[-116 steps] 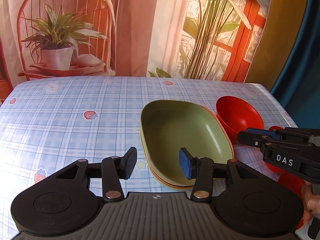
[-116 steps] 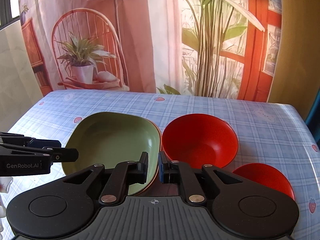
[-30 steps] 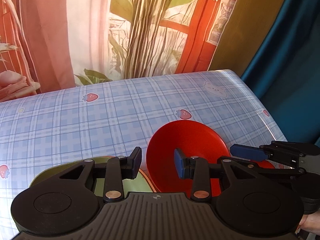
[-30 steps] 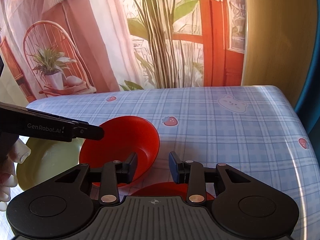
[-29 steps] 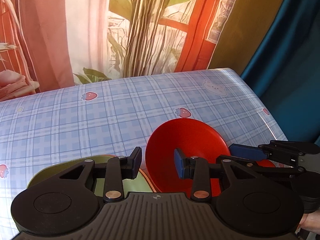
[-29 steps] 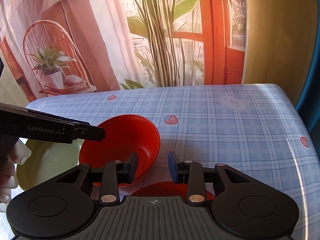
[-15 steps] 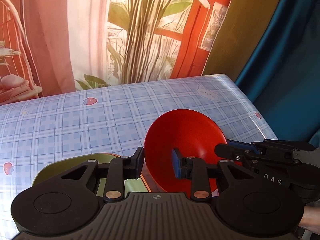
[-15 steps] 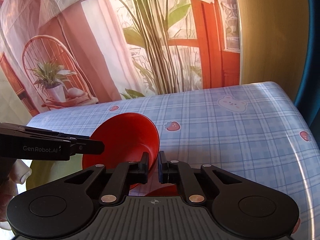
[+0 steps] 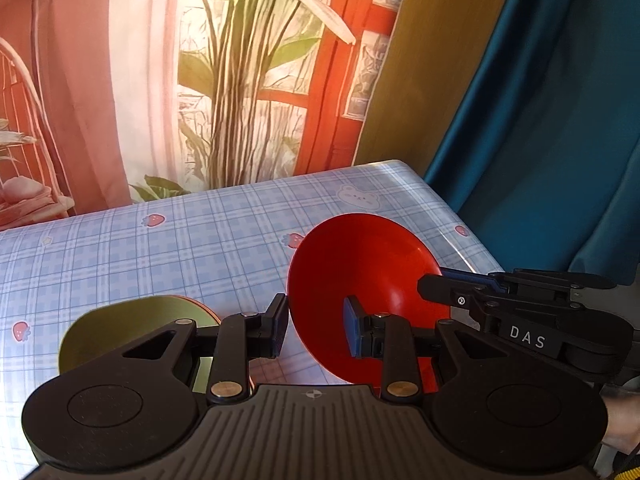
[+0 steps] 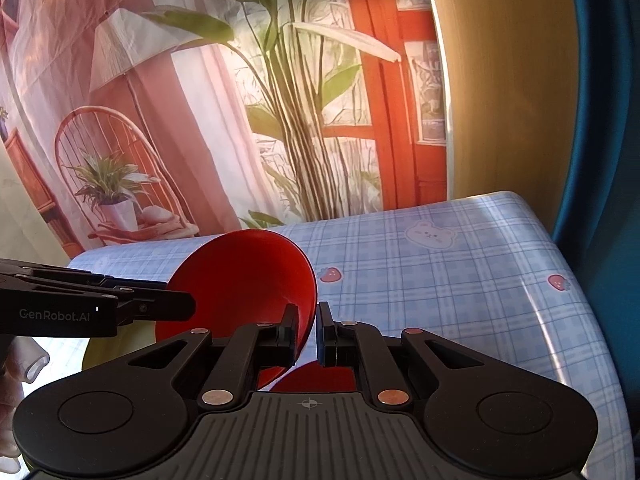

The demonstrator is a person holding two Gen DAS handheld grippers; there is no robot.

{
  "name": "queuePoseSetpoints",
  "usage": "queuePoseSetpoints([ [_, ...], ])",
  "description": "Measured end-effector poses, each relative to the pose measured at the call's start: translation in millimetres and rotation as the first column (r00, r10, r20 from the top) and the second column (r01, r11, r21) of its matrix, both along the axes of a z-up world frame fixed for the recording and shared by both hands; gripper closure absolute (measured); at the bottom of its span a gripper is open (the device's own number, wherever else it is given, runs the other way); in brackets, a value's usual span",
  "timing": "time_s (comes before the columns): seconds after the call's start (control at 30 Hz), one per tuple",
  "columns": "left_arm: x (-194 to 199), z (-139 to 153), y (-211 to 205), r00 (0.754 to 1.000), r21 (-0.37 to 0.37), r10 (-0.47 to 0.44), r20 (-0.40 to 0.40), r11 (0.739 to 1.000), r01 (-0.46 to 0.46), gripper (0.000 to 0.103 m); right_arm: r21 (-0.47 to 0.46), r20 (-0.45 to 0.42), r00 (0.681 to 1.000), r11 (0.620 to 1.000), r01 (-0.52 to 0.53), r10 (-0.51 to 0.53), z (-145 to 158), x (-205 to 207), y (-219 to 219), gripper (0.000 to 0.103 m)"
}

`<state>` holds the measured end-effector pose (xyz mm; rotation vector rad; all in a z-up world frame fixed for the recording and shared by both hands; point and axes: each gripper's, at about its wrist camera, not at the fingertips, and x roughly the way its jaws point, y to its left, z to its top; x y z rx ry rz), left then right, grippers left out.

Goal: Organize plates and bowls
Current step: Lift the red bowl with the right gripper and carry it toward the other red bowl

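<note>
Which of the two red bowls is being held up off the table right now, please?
The larger red bowl, tilted, with both grippers pinching its rim. The other red bowl sits low behind the right gripper, mostly hidden and ungripped.

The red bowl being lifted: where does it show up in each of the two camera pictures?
Left wrist view: the red bowl sits right of centre, its rim between the left gripper fingers.
Right wrist view: the bowl is left of centre, its rim pinched by the right gripper.
Shared landmark: the bear print on the tablecloth.
</note>
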<state>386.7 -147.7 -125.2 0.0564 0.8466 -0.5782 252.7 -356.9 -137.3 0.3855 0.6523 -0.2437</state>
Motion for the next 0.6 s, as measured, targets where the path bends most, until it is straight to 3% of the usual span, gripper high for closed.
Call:
queuePoseSetpoints([
  [0.3, -23.2, -21.2, -21.7, 0.998, 0.017, -0.037, -0.042, 0.999, 0.037, 0.071, -0.008, -0.029, 0.999, 0.999, 0.038, -0.038, -14.2, -38.7, -5.9, 0.095],
  [0.6, -30.3, -25.6, -31.5, 0.997, 0.057, -0.063, -0.048, 0.996, 0.065, 0.071, -0.024, -0.055, 0.997, 0.999, 0.049, -0.05, -30.4, -52.6, -6.7, 0.095],
])
